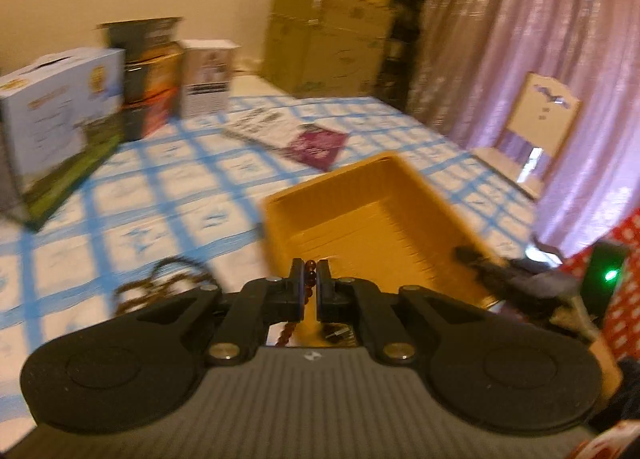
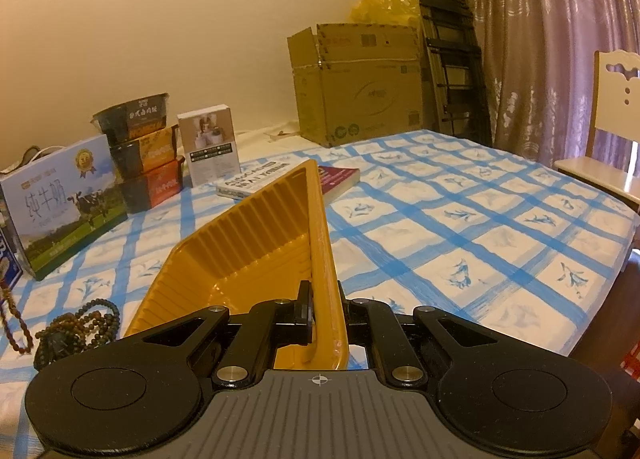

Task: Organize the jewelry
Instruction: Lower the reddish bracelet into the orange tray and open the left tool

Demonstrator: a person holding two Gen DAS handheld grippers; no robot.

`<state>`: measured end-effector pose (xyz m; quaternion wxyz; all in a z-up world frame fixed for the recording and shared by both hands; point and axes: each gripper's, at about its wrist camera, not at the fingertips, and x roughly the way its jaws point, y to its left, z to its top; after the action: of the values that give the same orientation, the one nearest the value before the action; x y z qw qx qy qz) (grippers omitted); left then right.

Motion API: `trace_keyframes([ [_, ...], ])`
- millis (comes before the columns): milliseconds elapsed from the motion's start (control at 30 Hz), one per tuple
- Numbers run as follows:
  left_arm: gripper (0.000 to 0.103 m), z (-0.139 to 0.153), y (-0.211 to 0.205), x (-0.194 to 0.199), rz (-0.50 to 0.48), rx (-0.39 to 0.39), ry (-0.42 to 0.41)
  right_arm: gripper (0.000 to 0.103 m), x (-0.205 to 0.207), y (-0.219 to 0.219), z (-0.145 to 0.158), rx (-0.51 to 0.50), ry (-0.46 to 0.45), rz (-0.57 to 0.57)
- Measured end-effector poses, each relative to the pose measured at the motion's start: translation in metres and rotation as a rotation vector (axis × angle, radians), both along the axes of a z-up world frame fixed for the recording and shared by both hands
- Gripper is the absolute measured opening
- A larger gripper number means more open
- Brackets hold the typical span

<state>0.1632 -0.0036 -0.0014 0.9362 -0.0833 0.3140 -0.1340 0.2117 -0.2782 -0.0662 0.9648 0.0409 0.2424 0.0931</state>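
Note:
My left gripper is shut on a string of dark red beads, which hangs down between the fingers just in front of the near edge of the yellow tray. My right gripper is shut on the right wall of the yellow tray and holds it on the table; it also shows at the right of the left wrist view. A pile of dark bead necklaces lies on the cloth left of the tray, blurred in the left wrist view.
The table has a blue checked cloth. A milk carton box, stacked noodle bowls, a white box and books stand behind the tray. A cardboard box, a ladder and a chair are beyond the table.

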Motion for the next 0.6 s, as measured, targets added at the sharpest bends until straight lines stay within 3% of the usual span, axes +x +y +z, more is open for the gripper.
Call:
trace_keyframes([
  [200, 0.004, -0.005, -0.051, 0.03, -0.103, -0.013, -0.004, 0.007, 0.001, 0.001, -0.001, 0.009, 0.004, 0.009],
  [600, 0.004, -0.045, -0.075, 0.077, -0.073, 0.029, 0.085, 0.008, 0.002, -0.002, -0.003, 0.027, 0.011, 0.009],
])
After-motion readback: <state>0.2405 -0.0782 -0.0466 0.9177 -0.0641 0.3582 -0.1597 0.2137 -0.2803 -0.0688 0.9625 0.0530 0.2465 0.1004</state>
